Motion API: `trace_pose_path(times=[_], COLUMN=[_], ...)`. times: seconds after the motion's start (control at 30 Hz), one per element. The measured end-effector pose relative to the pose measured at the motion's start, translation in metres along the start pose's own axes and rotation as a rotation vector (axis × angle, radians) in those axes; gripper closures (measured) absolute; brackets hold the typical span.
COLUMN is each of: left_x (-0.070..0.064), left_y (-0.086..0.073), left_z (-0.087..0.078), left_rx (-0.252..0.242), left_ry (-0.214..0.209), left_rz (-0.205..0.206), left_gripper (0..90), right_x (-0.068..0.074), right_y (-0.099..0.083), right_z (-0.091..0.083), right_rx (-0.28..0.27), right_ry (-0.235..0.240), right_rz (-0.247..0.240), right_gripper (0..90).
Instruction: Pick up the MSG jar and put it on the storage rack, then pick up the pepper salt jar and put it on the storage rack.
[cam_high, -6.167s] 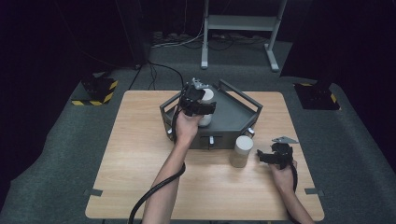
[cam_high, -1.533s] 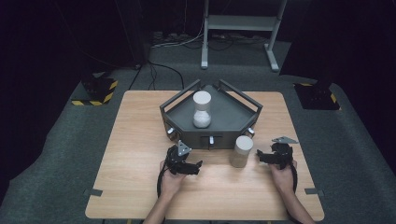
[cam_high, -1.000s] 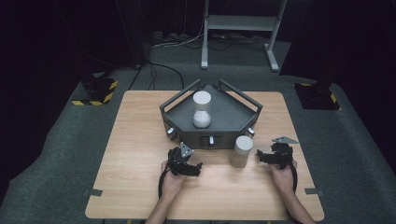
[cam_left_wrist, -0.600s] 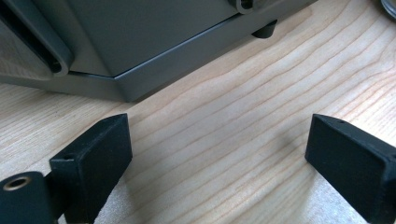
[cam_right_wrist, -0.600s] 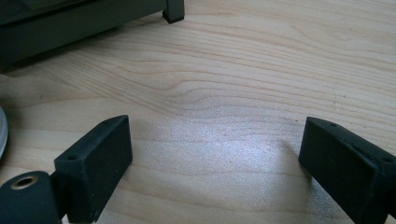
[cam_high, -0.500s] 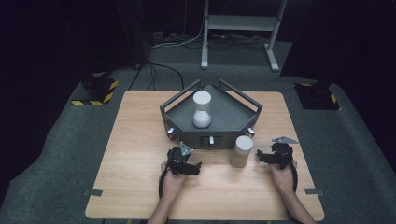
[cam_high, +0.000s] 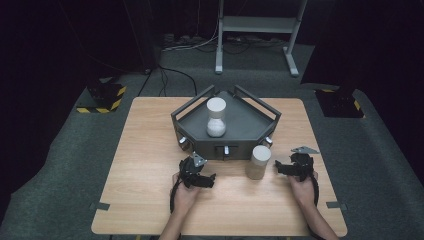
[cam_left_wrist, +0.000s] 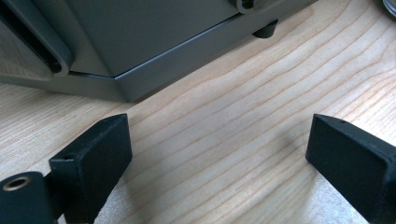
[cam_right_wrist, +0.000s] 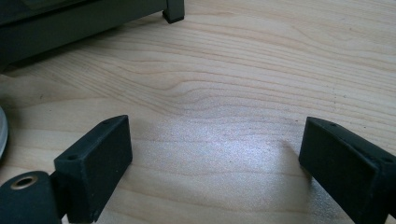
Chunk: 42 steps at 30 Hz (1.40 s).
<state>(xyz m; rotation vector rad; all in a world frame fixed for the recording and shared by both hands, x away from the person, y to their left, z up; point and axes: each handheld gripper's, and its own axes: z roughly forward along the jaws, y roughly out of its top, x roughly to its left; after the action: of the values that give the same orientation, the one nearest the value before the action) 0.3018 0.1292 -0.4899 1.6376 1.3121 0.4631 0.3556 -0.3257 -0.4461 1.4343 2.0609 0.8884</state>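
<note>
White jar (cam_high: 216, 117) stands in the tray (cam_high: 247, 131) in the high view; both tools' jaws gape empty.

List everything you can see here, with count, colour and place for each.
wooden table: one, light wood, centre of the grey floor
tray: one, dark grey, angular, at the table's far middle
vase-shaped jar: one, white, upright inside the tray
cylinder: one, pale beige, upright on the table just in front of the tray
metal stand: one, grey, on the floor beyond the table
left hand-held gripper: one, black, jaws open, near table edge
right hand-held gripper: one, black, jaws open, right of the cylinder
</note>
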Motion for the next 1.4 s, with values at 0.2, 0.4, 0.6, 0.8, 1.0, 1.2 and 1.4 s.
trace_pose_path(times=[0.2, 0.4, 0.6, 0.8, 1.0, 1.2, 1.4], left_x=[0.0, 0.0, 0.0, 0.0, 0.0, 0.0, 0.0], left_y=[0.0, 0.0, 0.0, 0.0, 0.0, 0.0, 0.0], left_z=[0.0, 0.0, 0.0, 0.0, 0.0, 0.0, 0.0], left_rx=[0.0, 0.0, 0.0, 0.0, 0.0, 0.0, 0.0], left_ry=[0.0, 0.0, 0.0, 0.0, 0.0, 0.0, 0.0], left_rz=[0.0, 0.0, 0.0, 0.0, 0.0, 0.0, 0.0], left_gripper=[7.0, 7.0, 7.0, 7.0, 7.0, 7.0, 7.0], right_x=[0.0, 0.0, -0.001, -0.004, -0.006, -0.009, -0.013], right_y=[0.0, 0.001, 0.001, 0.0, -0.003, -0.006, -0.012], right_z=[0.0, 0.0, -0.001, -0.003, -0.01, -0.02, -0.032], right_rx=[0.0, 0.005, 0.01, 0.016, 0.008, -0.005, -0.027], right_ry=[0.0, -0.001, 0.01, 0.034, 0.073, 0.118, 0.172], right_rz=[0.0, 0.001, -0.012, -0.026, -0.045, -0.063, -0.081], right_gripper=[9.5, 8.0, 5.7, 5.0, 4.8, 5.3, 6.0])
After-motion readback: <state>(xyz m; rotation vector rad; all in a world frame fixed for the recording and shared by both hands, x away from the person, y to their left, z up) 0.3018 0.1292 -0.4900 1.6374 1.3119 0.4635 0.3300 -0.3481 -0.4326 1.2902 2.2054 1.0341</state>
